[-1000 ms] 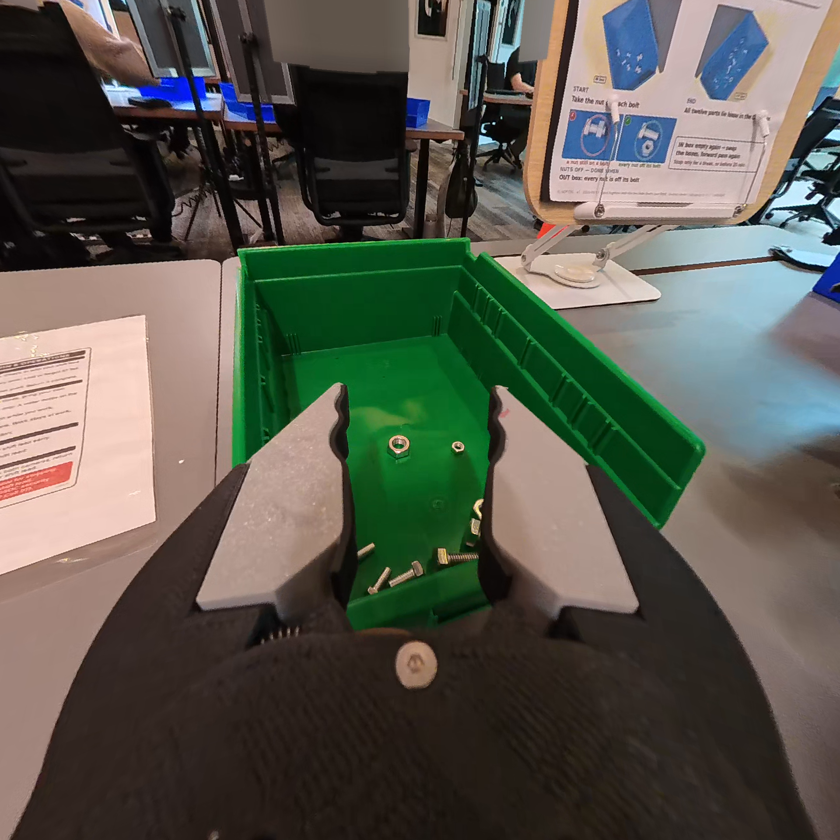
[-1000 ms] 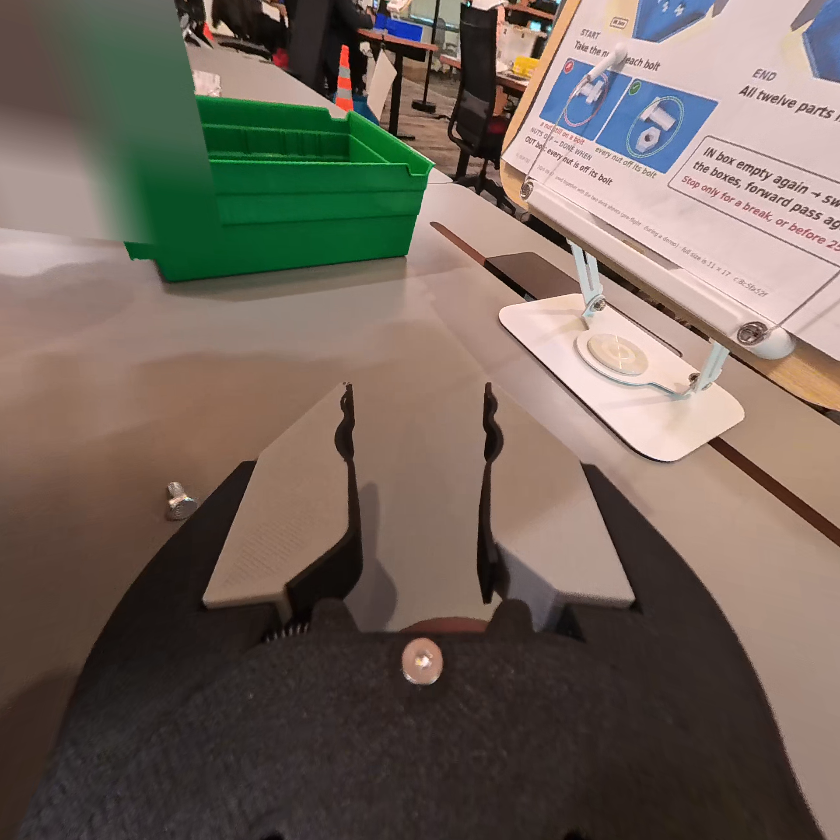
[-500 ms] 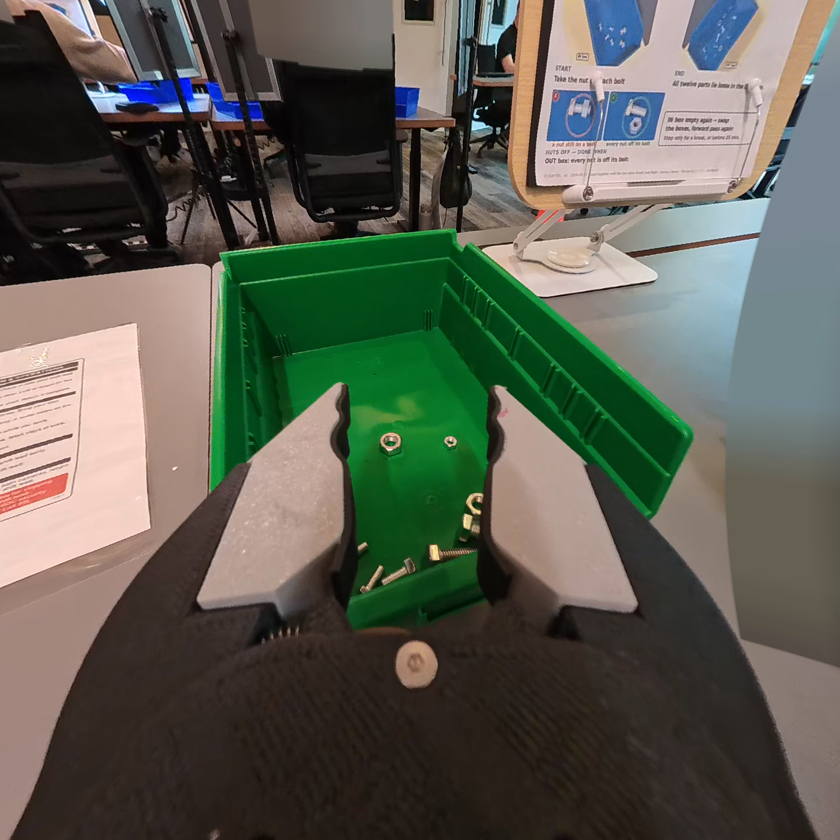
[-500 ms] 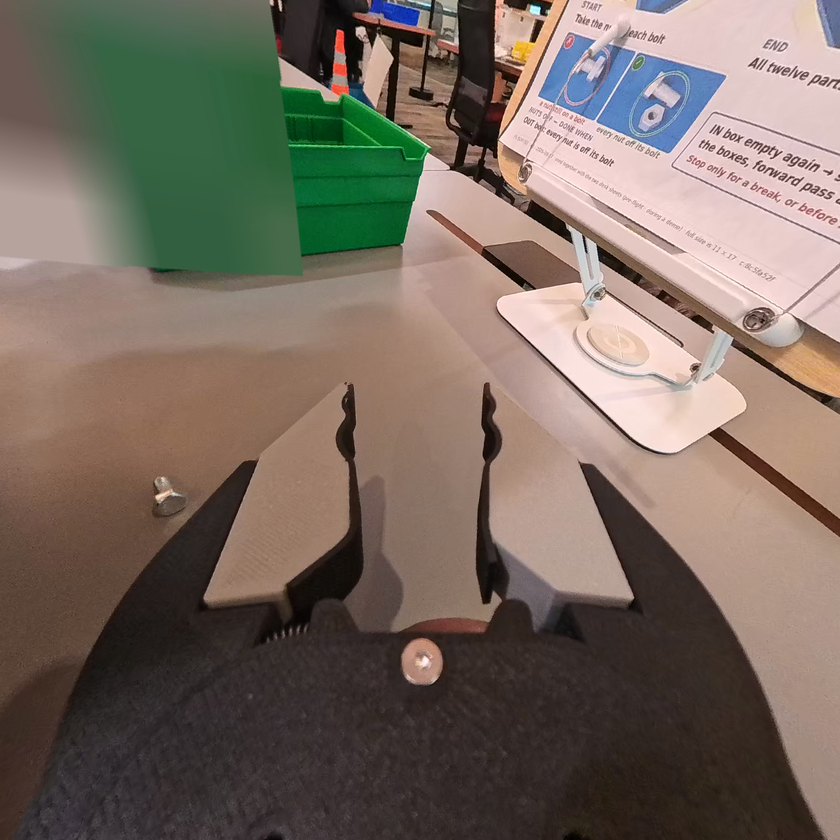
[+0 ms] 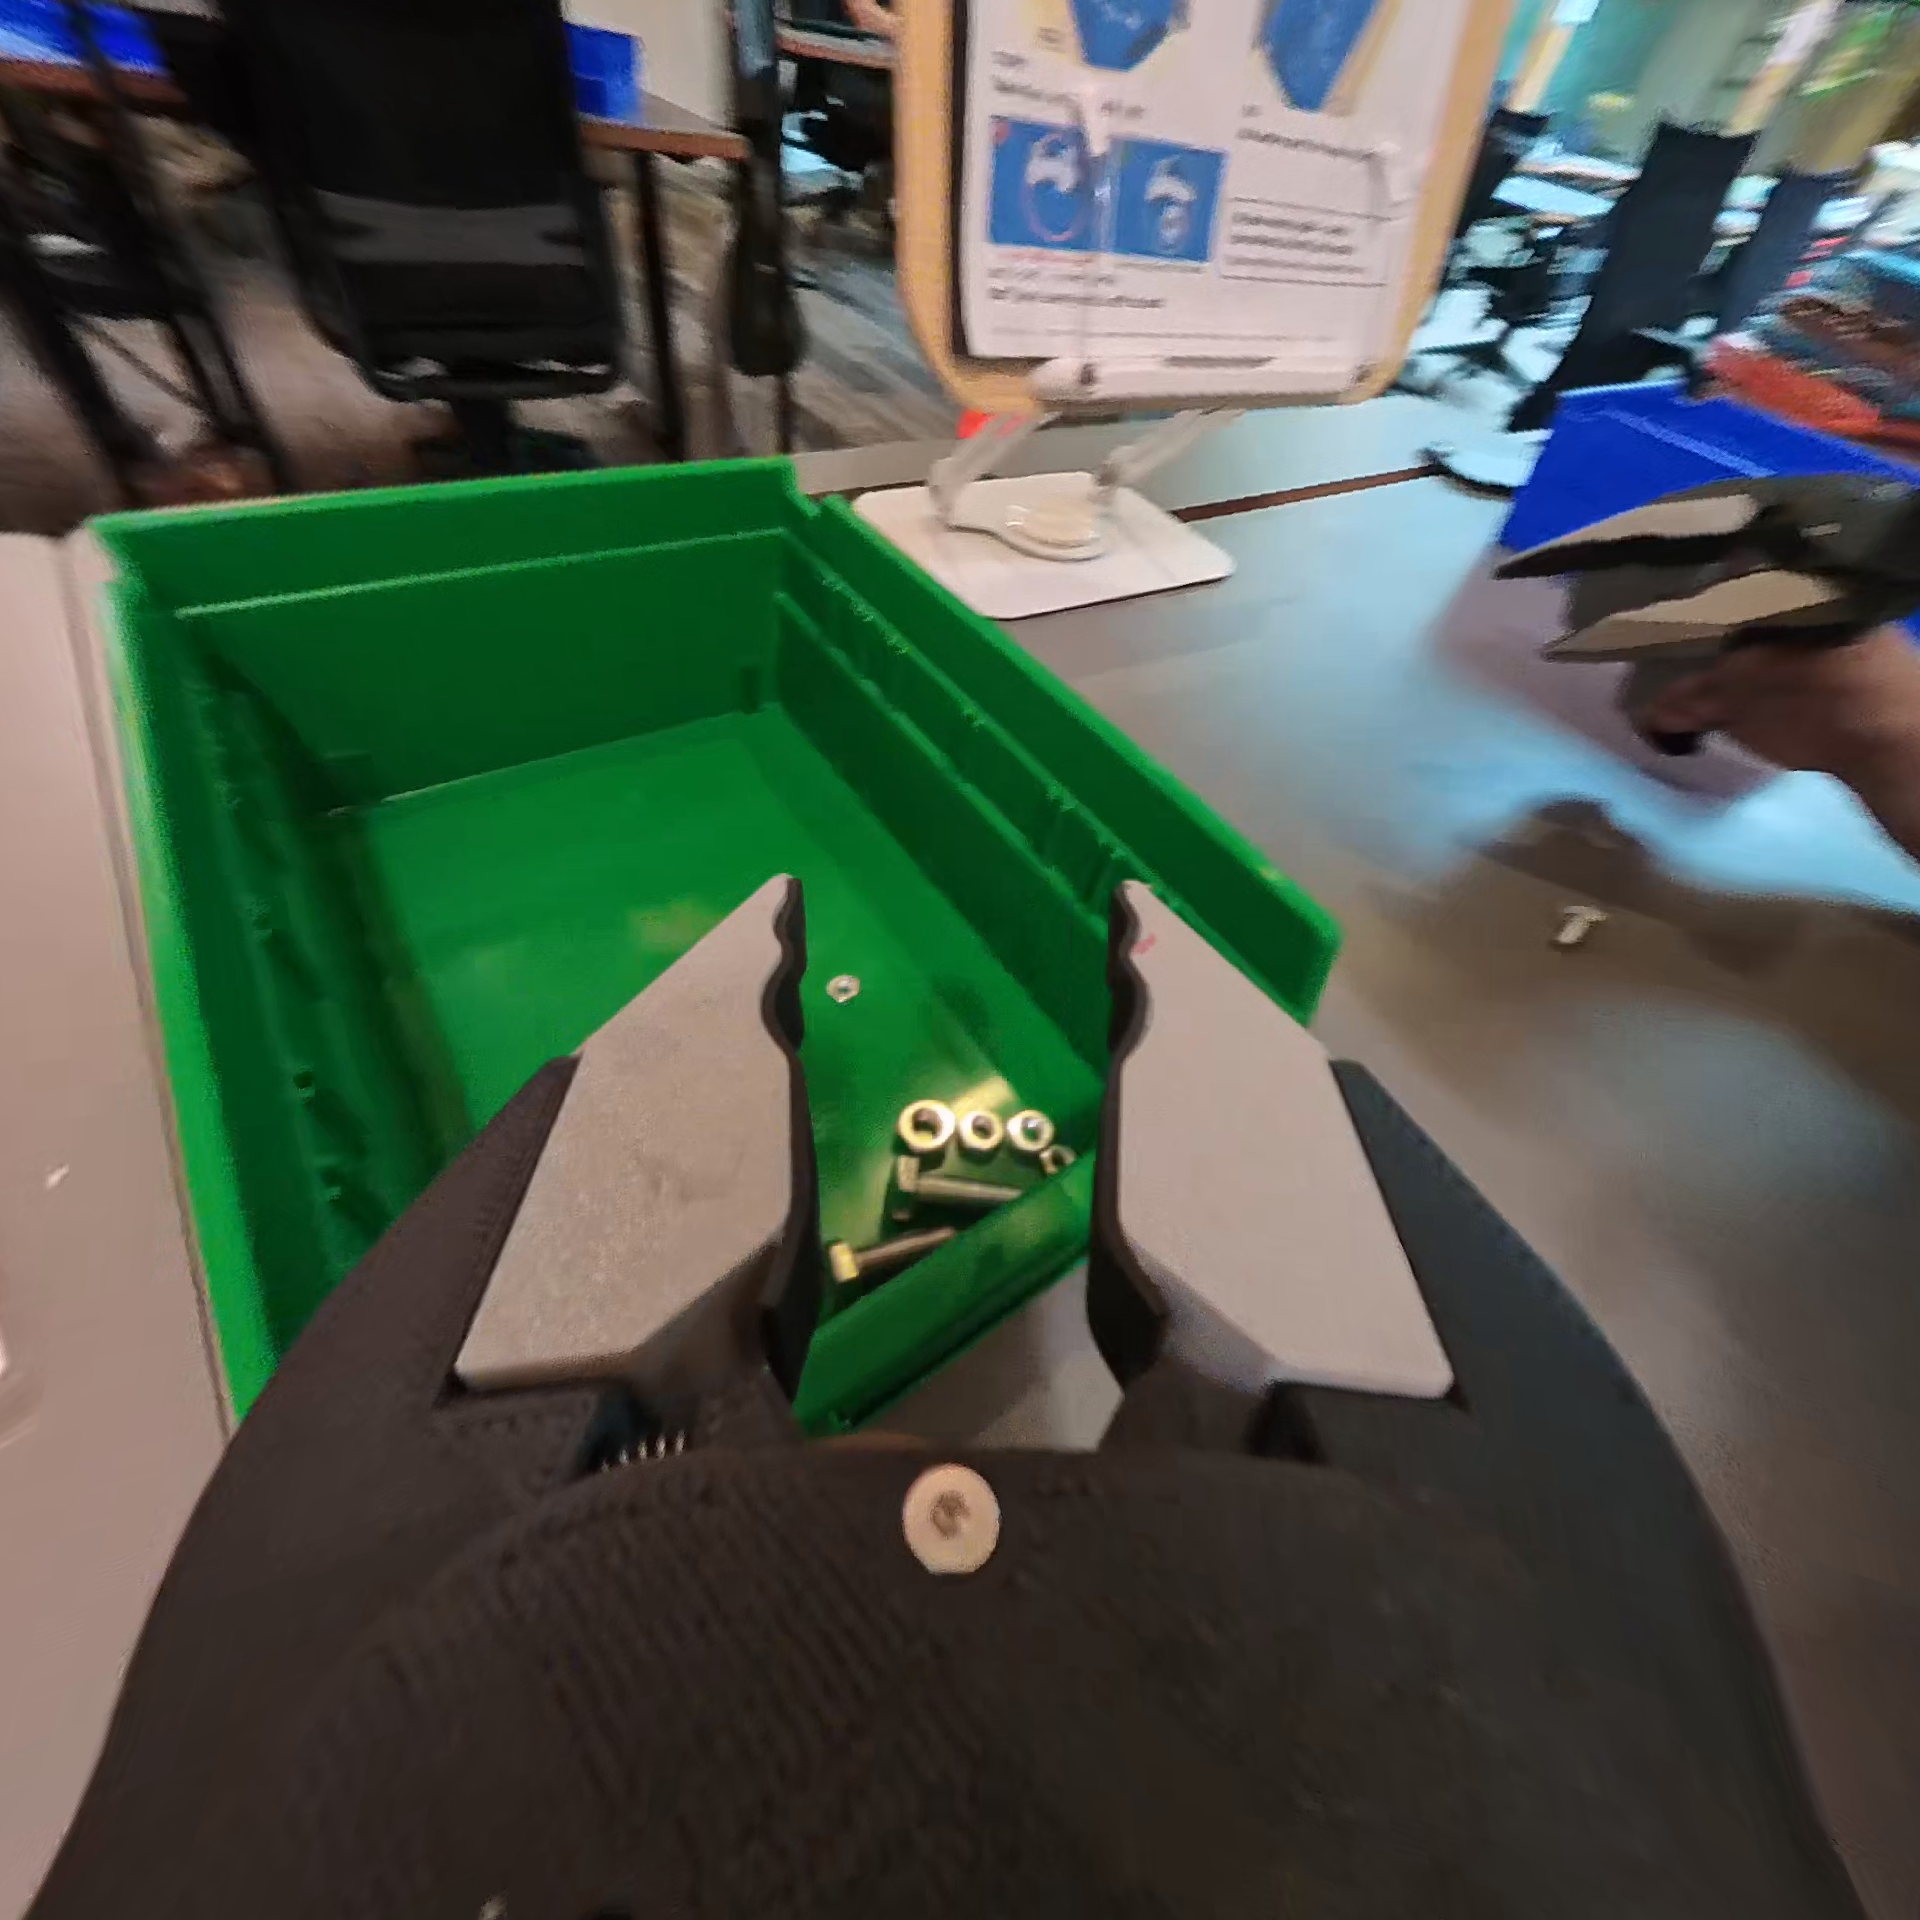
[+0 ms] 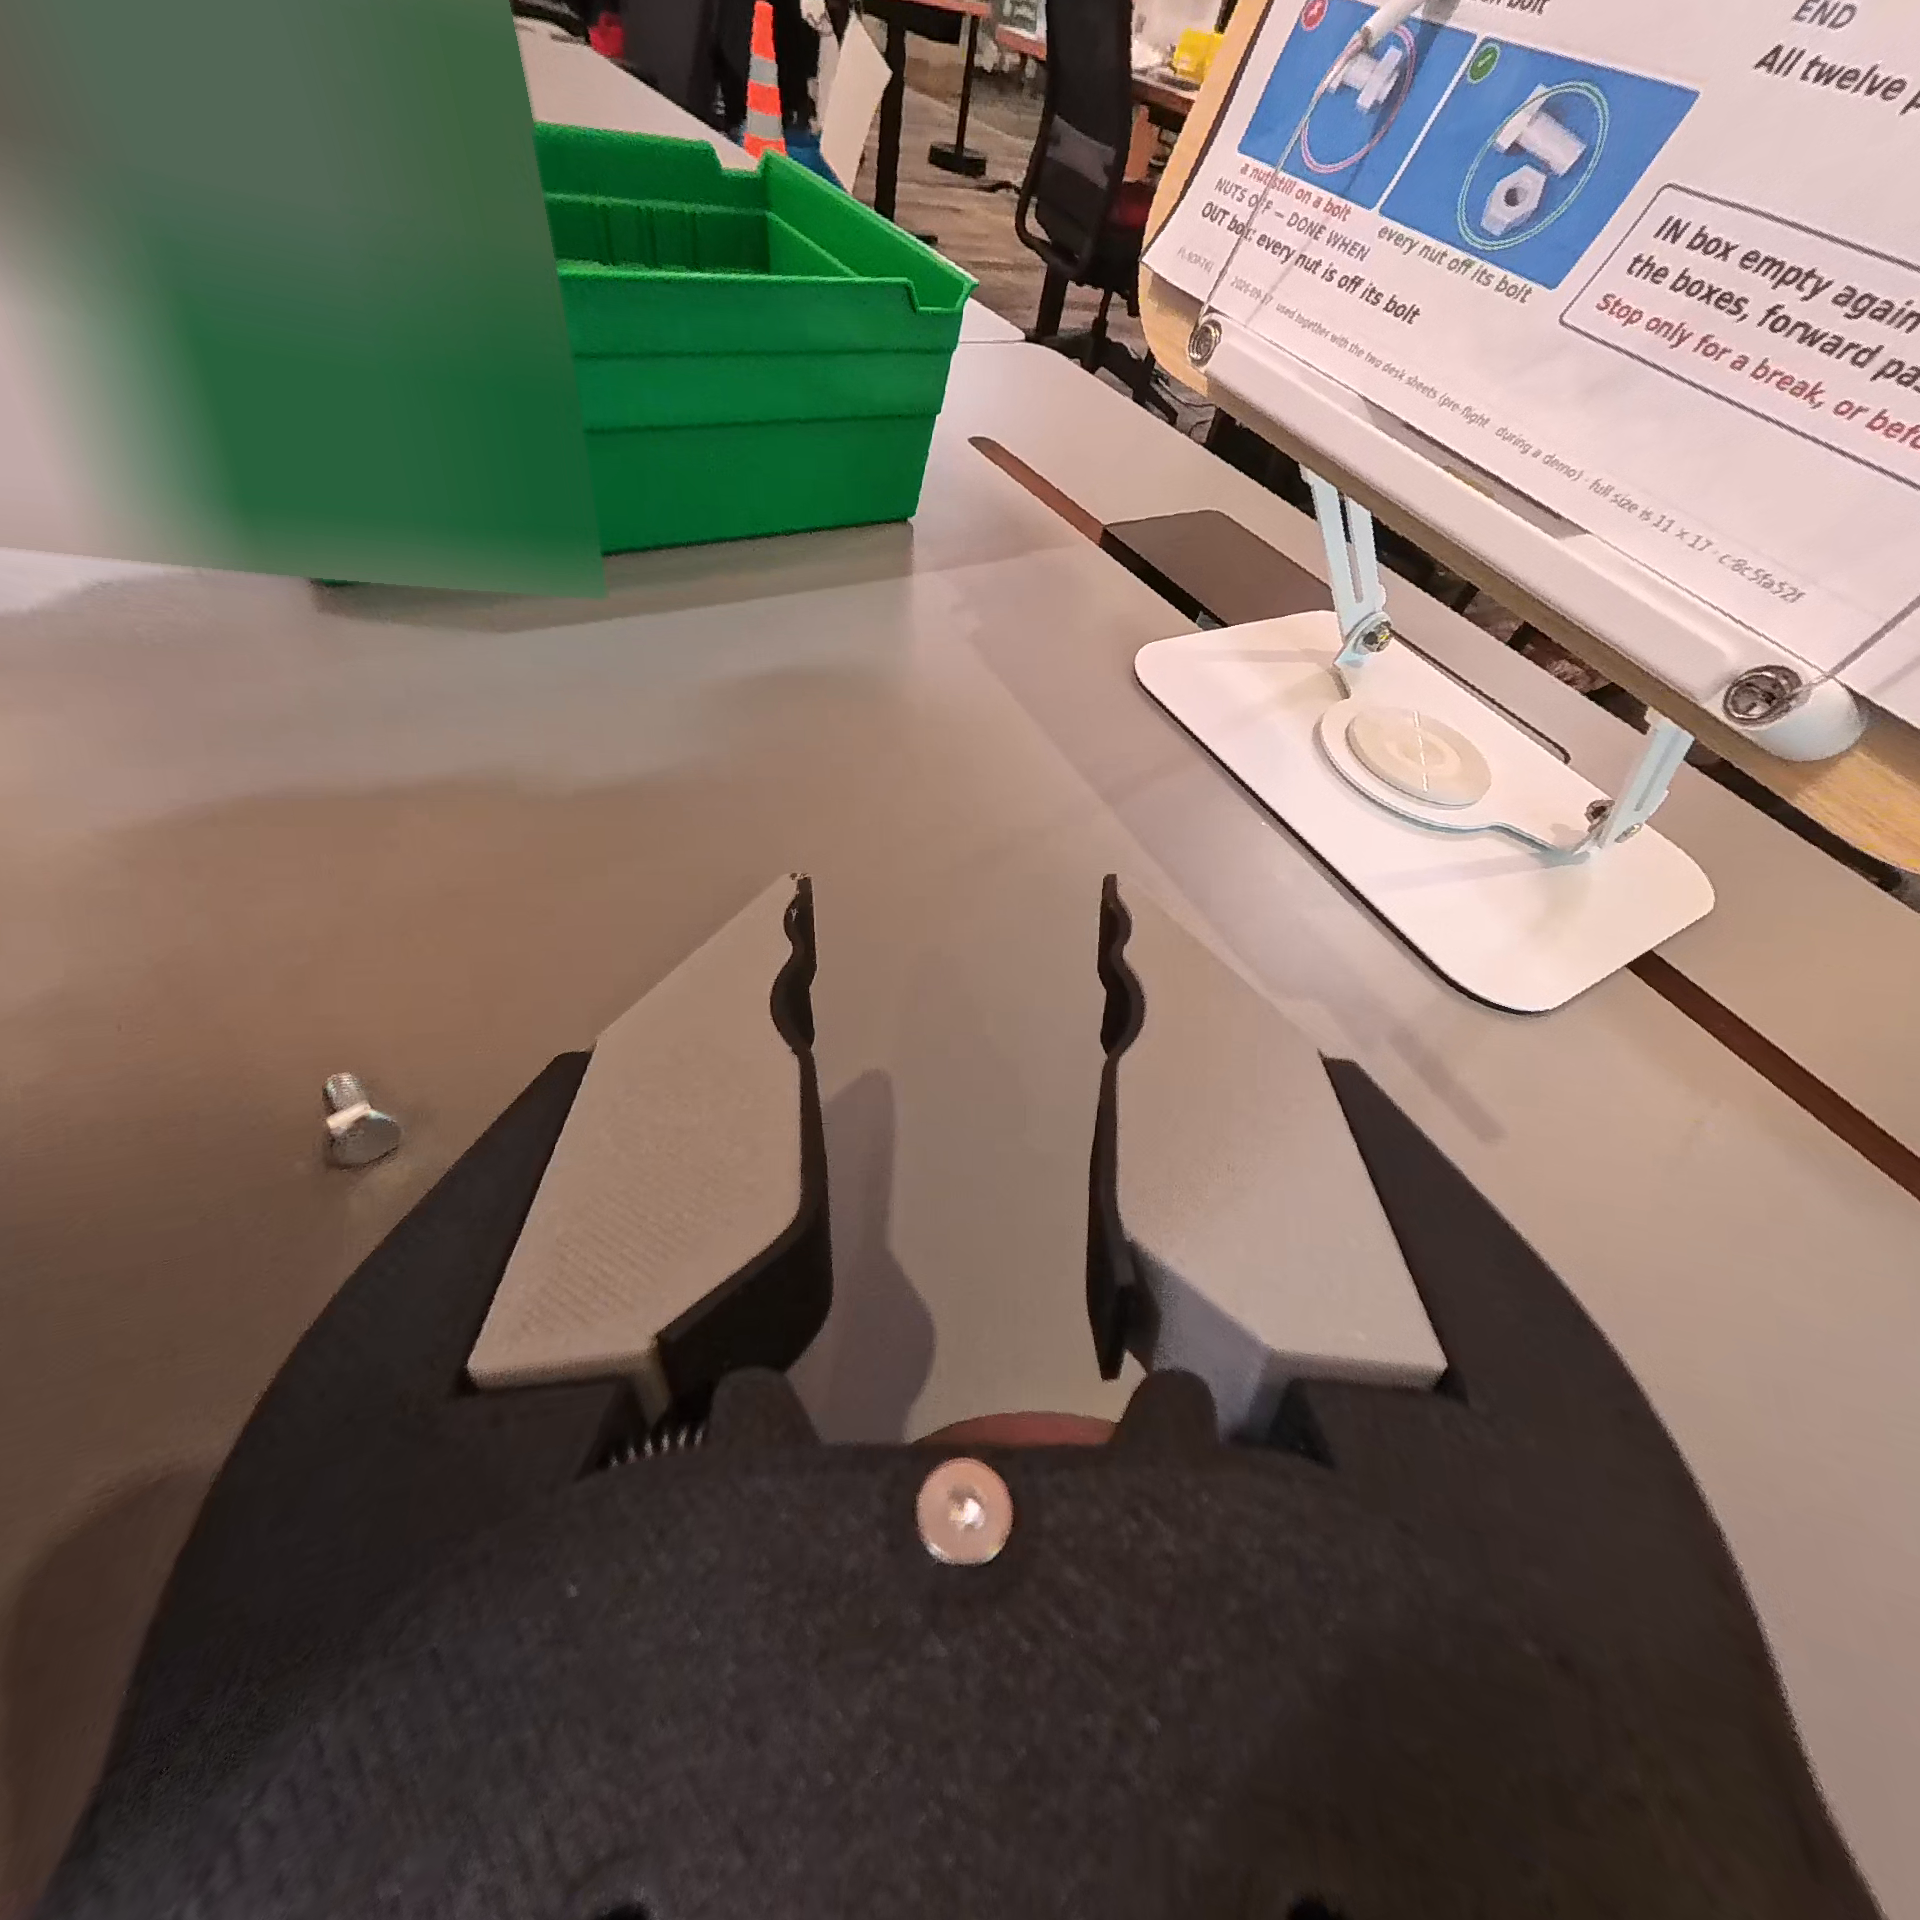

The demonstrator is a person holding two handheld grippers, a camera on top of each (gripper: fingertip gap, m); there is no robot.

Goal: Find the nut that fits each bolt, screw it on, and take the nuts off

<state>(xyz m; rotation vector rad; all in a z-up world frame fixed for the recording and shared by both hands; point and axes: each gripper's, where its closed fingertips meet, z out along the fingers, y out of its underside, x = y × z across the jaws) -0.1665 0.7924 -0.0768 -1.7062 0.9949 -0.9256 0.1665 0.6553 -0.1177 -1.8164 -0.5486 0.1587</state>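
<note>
1. Your left hand-held gripper [image 5: 954, 935] hangs over the near end of the green bin [image 5: 1195, 831], fingers spread wide with nothing between the pads.
2. Your right hand-held gripper [image 6: 954, 914] is spread just as wide over the bare grey table [image 6: 623, 790], and it grips nothing either.
3. Look into the green bin: its near right corner holds three silver nuts [image 5: 977, 1127] in a row, and two bolts [image 5: 951, 1190] lie just nearer than them.
4. One small nut [image 5: 844, 987] lies alone on the bin floor, farther in, just beside your left hand-held gripper's left fingertip.
5. One short bolt [image 6: 358, 1122] lies on the table outside the bin, close to the left of your right hand-held gripper. The left wrist view shows it well to the right of the bin.
6. A blue bin [image 5: 1662, 457] stands at the far right of the table; you cannot tell its contents.
7. In the left wrist view your right hand-held gripper reaches in from the right edge, blurred, its fingers pointing left above the table, with your hand [image 5: 1787, 717] wrapped around its grip below.
8. A white stand [image 6: 1455, 821] carrying an instruction sheet [image 6: 1558, 208] rises at the far right of the table.
</note>
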